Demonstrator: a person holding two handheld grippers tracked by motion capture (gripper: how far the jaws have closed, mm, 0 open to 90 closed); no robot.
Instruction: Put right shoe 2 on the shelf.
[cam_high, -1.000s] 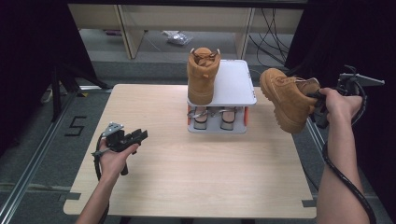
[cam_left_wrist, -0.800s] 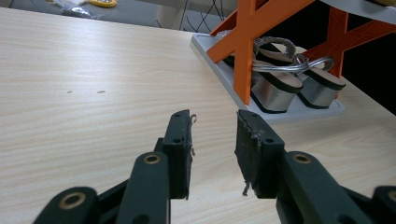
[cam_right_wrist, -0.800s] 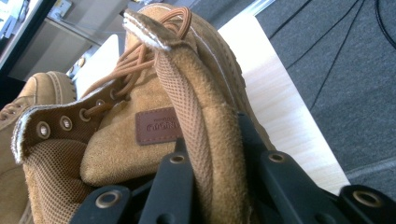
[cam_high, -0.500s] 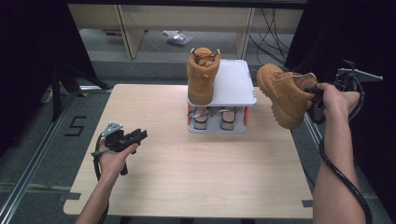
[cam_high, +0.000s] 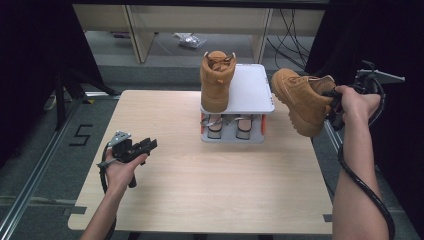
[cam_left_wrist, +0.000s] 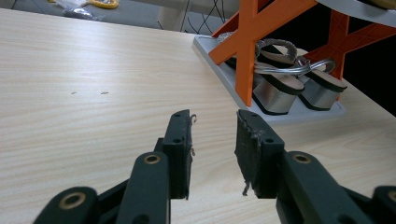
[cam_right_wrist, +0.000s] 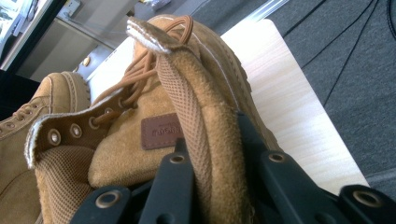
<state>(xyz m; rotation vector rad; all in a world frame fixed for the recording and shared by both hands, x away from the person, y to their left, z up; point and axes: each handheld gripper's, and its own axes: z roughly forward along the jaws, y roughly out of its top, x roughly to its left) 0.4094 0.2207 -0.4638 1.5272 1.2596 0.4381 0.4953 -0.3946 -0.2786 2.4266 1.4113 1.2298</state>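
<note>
item: tan boot (cam_high: 304, 99), airborne off the right end of the rack (cam_high: 252, 87), beside its mate (cam_high: 216, 80). our right claw (cam_right_wrist: 219, 158) is clenched on the collar, one jaw inside, one outside, so the boot hangs toe-out for what we judge a landing on the top shelf. sandals (cam_left_wrist: 285, 88) sit below. our left claw (cam_left_wrist: 214, 140) rests released over the tabletop (cam_high: 165, 200), grasping nothing.

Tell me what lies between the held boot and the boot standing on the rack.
In the high view, only the bare white top of the rack lies between the held boot and the standing boot.
</note>
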